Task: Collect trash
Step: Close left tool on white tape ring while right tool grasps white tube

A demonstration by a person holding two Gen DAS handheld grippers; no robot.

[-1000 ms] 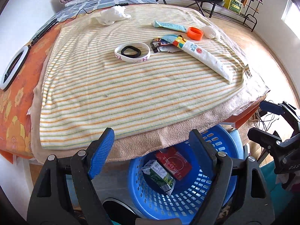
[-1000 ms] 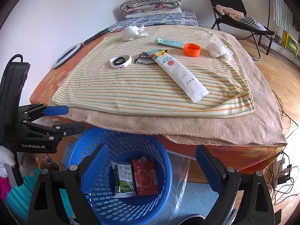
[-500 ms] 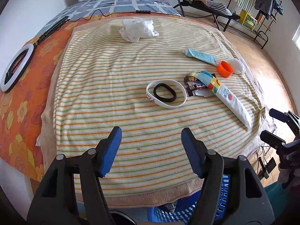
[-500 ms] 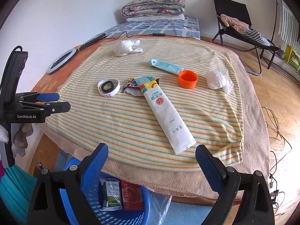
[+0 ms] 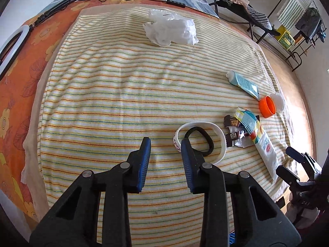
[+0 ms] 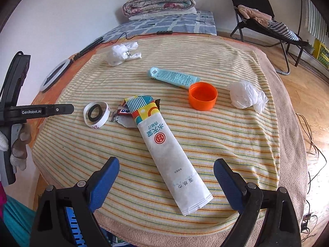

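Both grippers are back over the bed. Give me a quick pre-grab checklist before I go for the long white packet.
1. Right gripper open wide, nothing between its fingers: ok.
2. Long white packet lies flat ahead of the right gripper, in line with the gap between its fingers: ok.
3. Packet clear of other trash: not ok; its printed end overlaps the brown snack wrapper.
4. Left gripper empty: ok; its jaws have just been closing on nothing.
5. Left gripper clear of the packet: ok; it hangs beside the white wristband.
6. Blue basket ready: cannot tell; only its rim shows.

White wall (image 6: 61,20), wooden floor (image 6: 308,94), folding chair (image 6: 257,10), daylight
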